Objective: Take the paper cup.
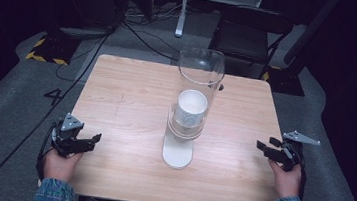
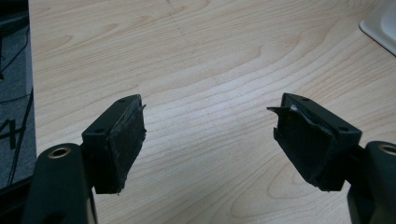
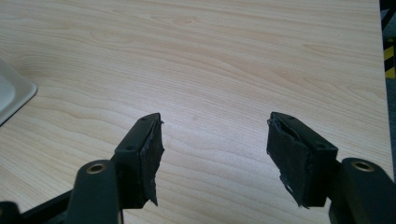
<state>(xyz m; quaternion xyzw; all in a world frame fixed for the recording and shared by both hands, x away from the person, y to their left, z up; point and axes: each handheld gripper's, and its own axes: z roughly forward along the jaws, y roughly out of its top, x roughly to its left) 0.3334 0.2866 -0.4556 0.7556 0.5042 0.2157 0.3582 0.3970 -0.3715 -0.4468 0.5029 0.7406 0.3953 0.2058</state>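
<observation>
Between the spread grippers – clear tube [image 1: 199, 87] holding cups [image 1: 191, 109]

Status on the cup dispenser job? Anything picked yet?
Done: nothing visible. The white cups sit stacked inside the clear tube on its white base. In hand: nothing; the left claw and right claw rest open at the table edges, apart from the dispenser, with bare wood between their jaws in both gripper views. Left: everything, starting with the reach to the tube.
</observation>
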